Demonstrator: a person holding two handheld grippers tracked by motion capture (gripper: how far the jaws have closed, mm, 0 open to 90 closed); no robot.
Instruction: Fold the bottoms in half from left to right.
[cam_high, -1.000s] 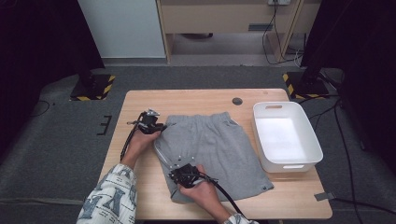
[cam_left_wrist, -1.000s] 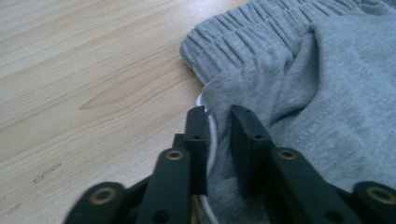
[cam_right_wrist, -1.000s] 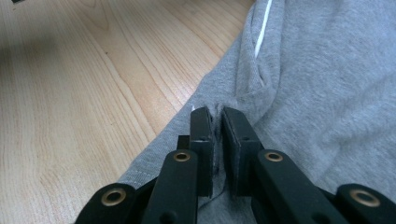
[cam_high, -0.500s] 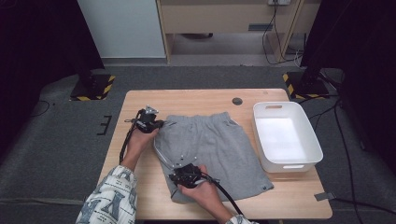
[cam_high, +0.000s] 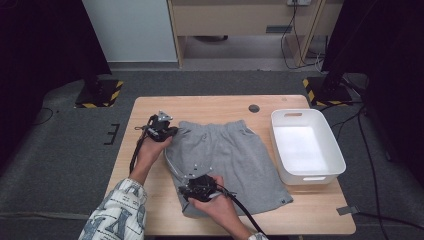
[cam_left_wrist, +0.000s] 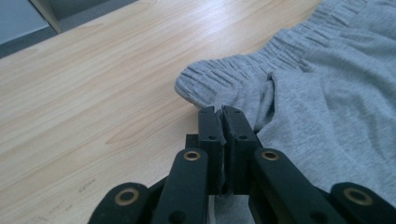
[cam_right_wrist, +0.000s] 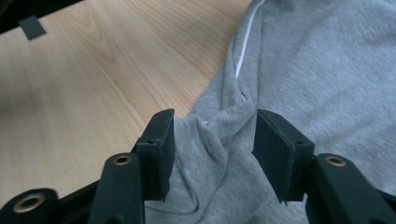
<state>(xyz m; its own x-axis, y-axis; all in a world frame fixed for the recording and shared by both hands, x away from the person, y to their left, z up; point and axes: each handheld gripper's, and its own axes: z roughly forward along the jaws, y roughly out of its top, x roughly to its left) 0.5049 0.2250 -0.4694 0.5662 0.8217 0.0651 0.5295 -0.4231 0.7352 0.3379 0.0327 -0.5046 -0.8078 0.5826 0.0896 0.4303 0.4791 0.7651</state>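
Grey shorts (cam_high: 227, 155) lie spread on the wooden table (cam_high: 210, 105), waistband toward the far edge. My left gripper (cam_high: 167, 131) is at the waistband's left corner; in the left gripper view its jaws (cam_left_wrist: 222, 112) are pressed together on a fold of the grey cloth (cam_left_wrist: 327, 93), just behind the ribbed band. My right gripper (cam_high: 194, 189) sits over the near left hem. Its jaws (cam_right_wrist: 212, 126) have just been opening and now stand apart, with a raised ridge of the shorts (cam_right_wrist: 317, 60) lying loose between them. A white drawstring (cam_right_wrist: 243, 51) runs along the cloth's edge.
A white plastic bin (cam_high: 305, 145) stands at the table's right side, beside the shorts. A small dark round disc (cam_high: 254, 108) sits near the far edge. A grey tape strip (cam_high: 346, 210) marks the near right corner. Bare wood lies left of the shorts.
The left gripper has risen a little with the waistband corner pinched in it. The right gripper's jaws have parted and let go of the hem fold.
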